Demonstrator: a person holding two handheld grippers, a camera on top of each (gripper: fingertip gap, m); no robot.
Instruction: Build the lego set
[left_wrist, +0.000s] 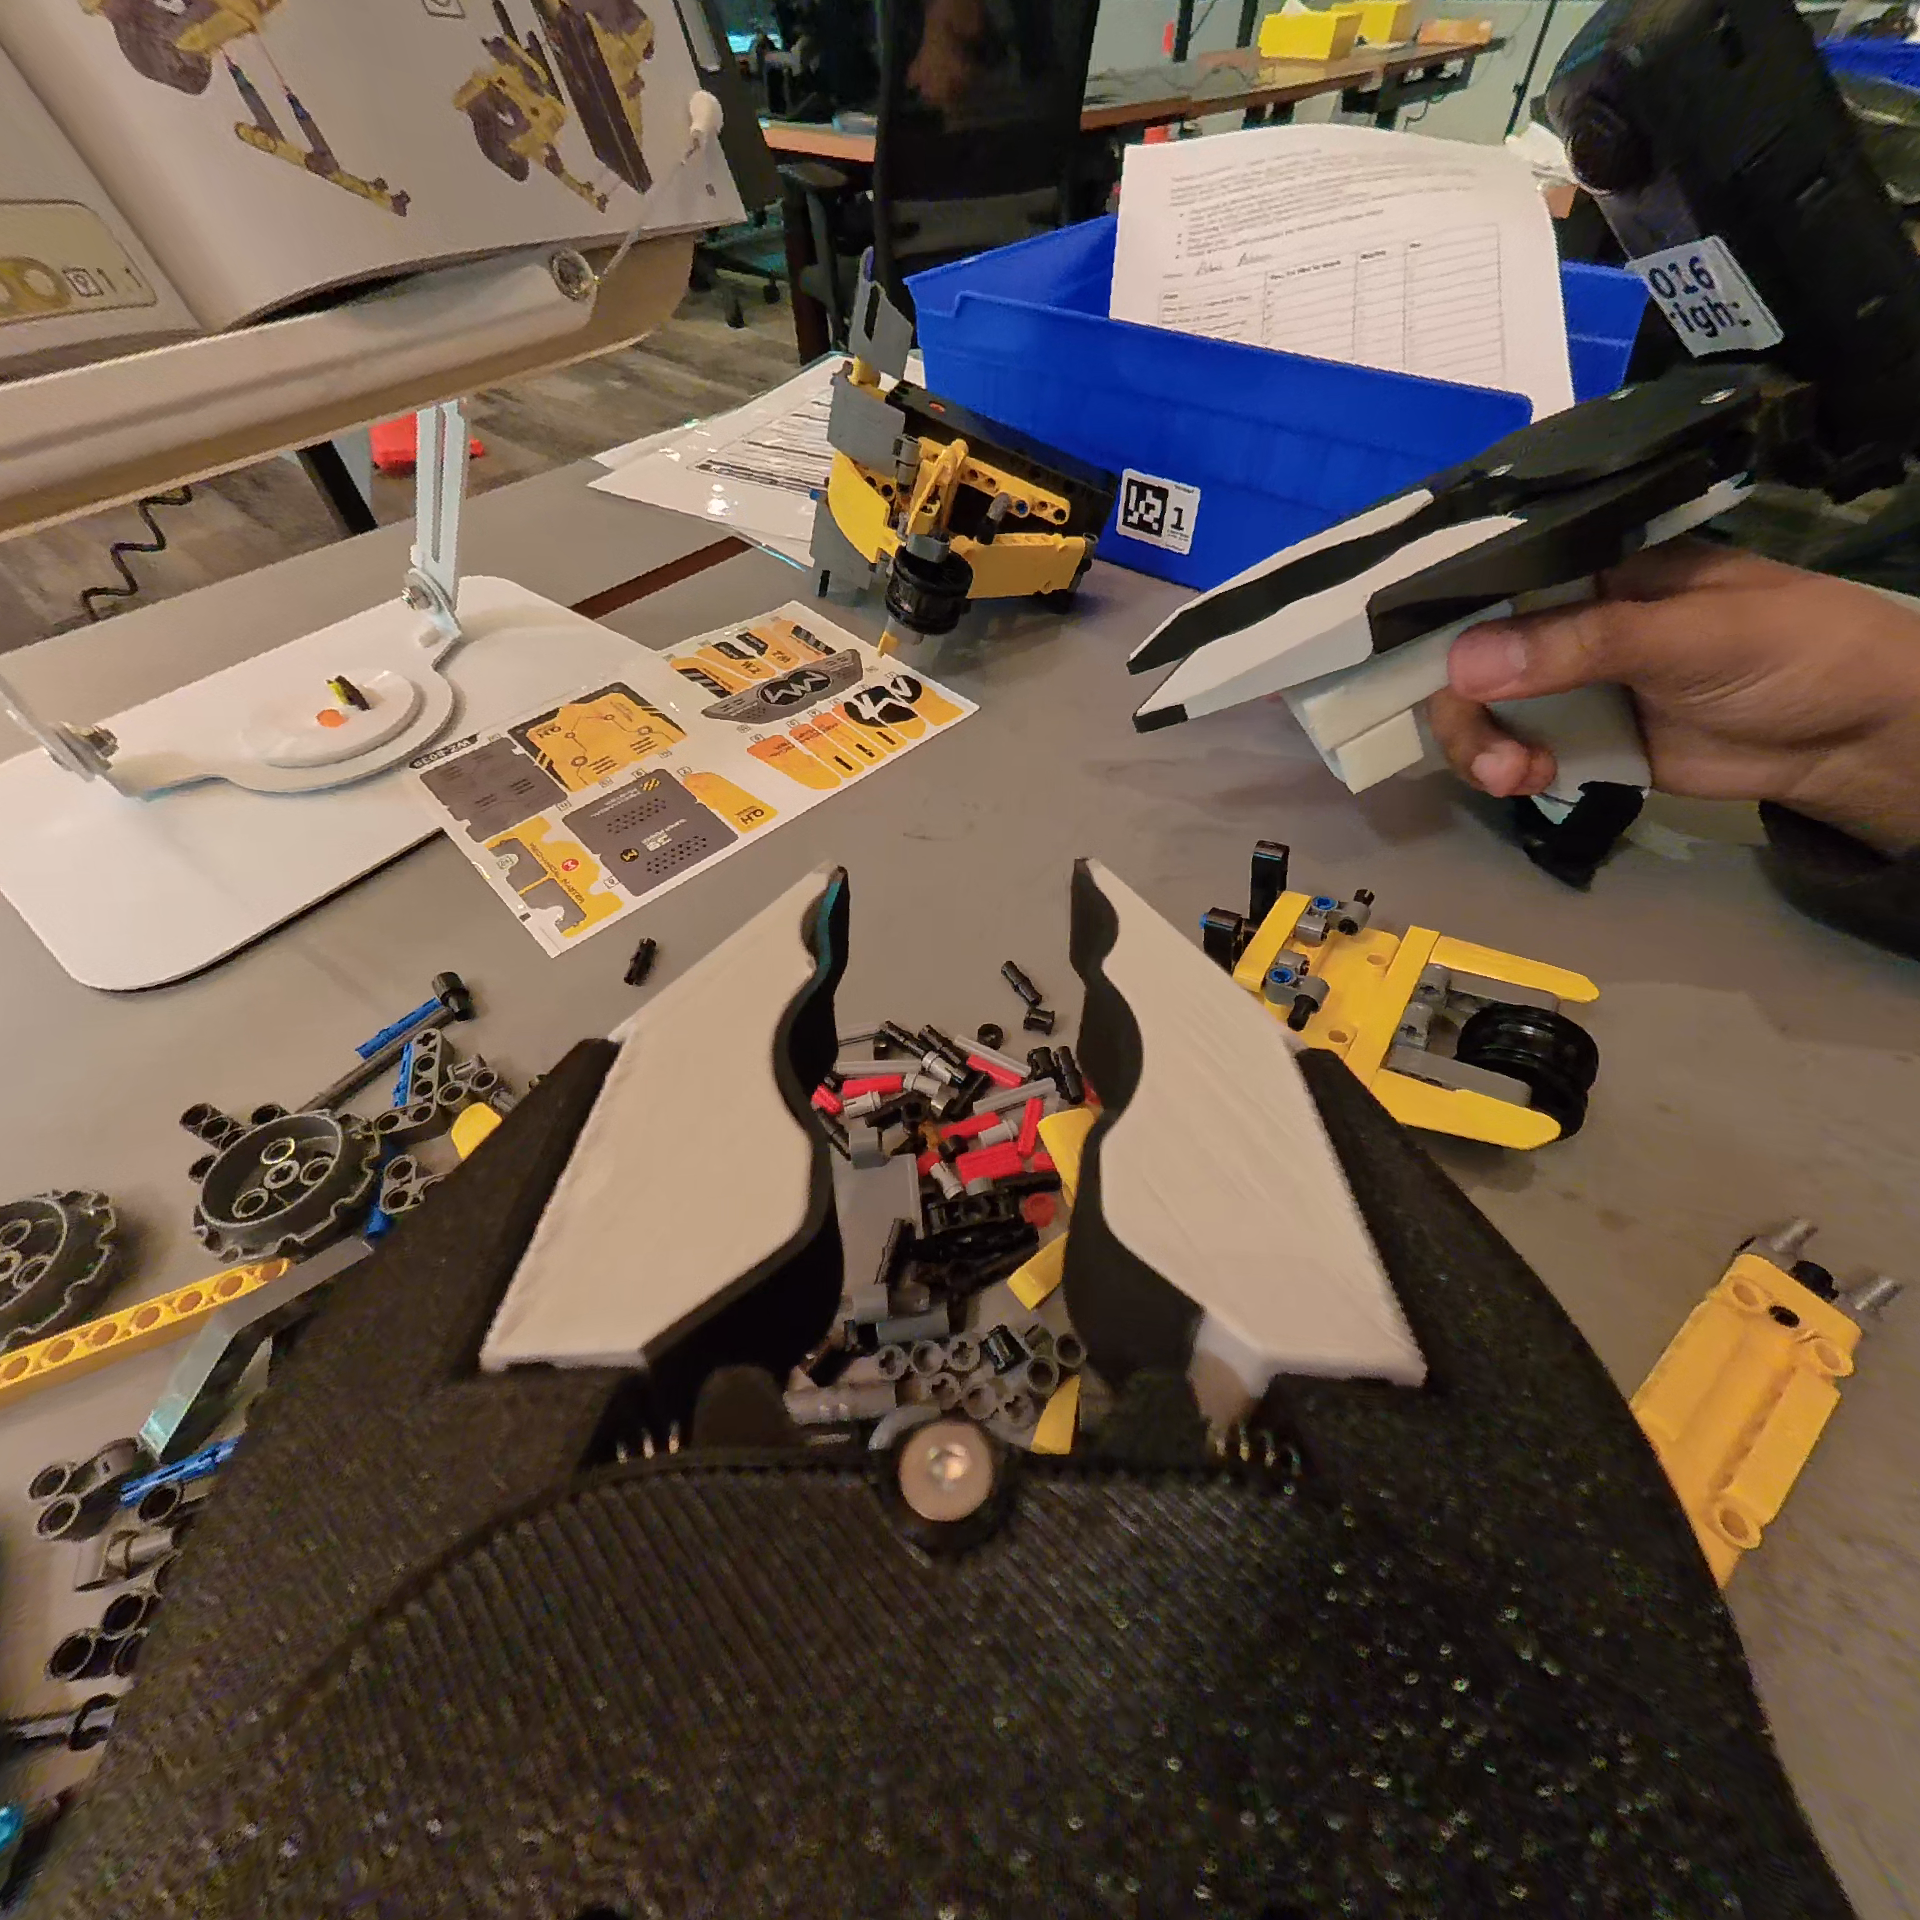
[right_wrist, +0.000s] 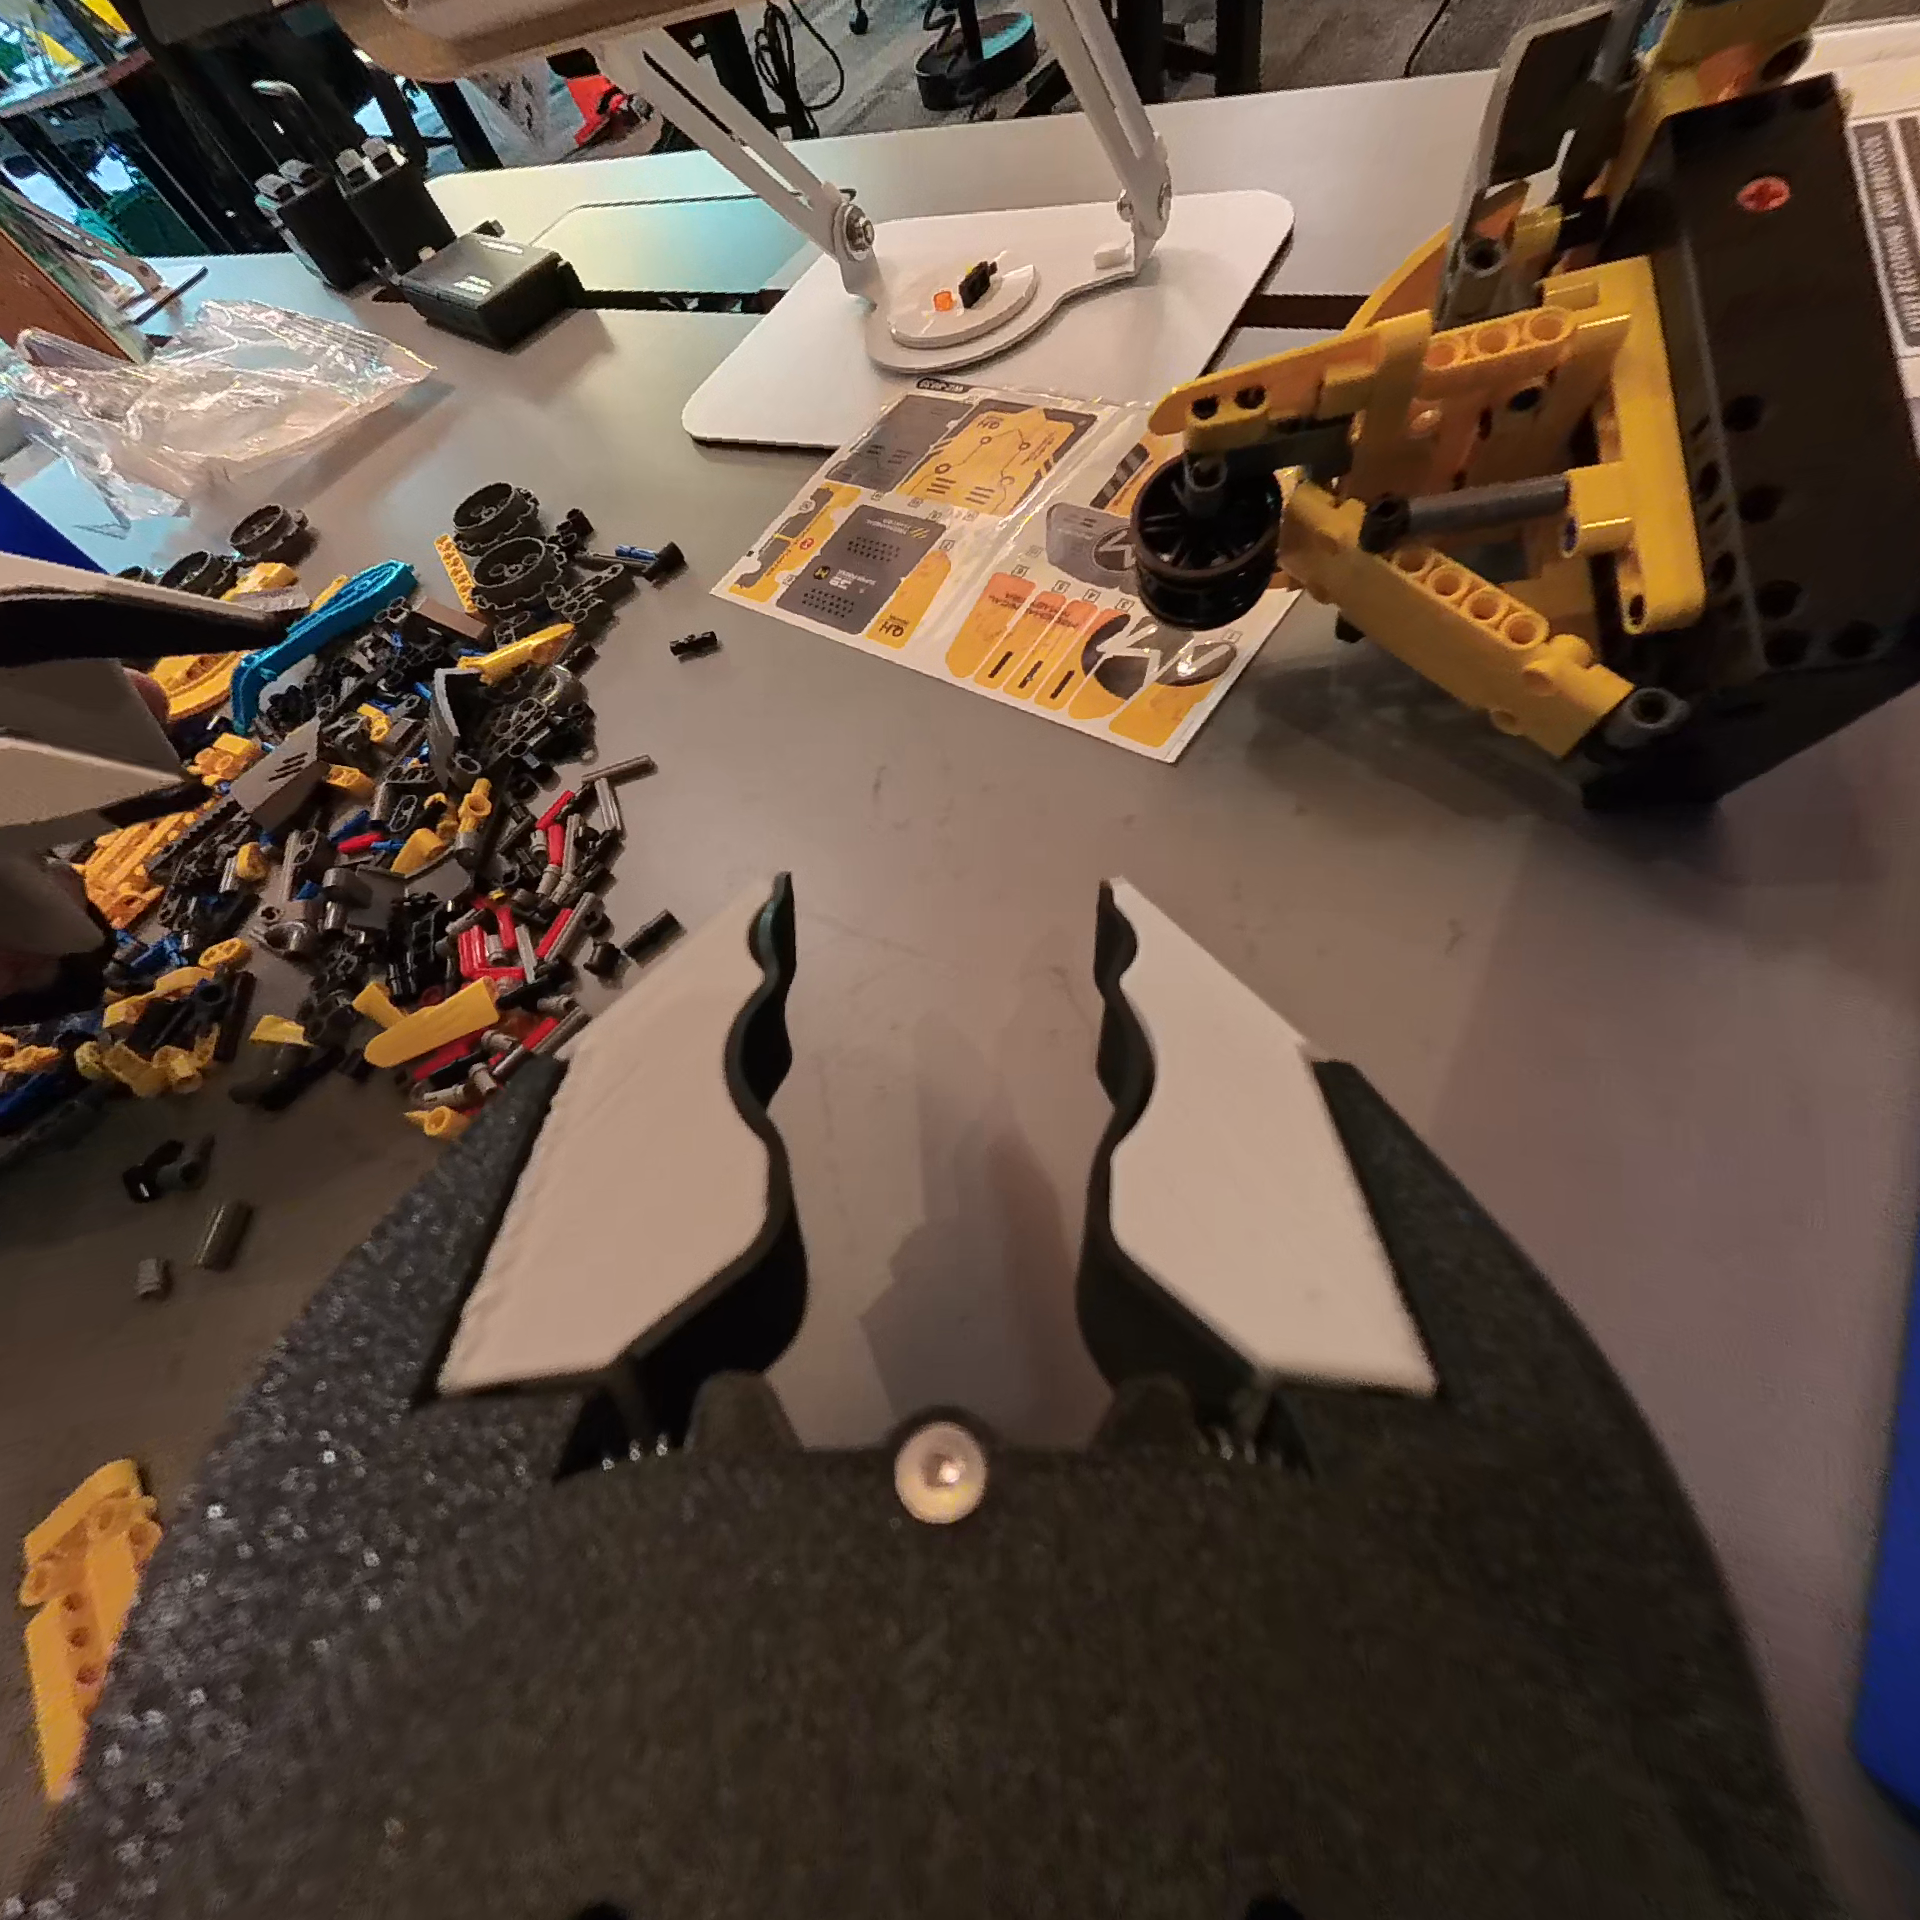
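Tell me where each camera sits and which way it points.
Left wrist view: rides the left tool, looking forward and down over the loose parts pile; its own open fingers show, plus the right tool and hand.
Right wrist view: rides the right tool, facing bare table; the left tool shows at the left edge.
Shared: sticker sheet, stand base, yellow model.

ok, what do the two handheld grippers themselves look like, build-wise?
Both match: left gripper and right gripper have a coarse black textured body, a silver centre screw, and two light grey fingers with wavy black inner pads. From outside, the right gripper shows a pale handle and a white sticker.
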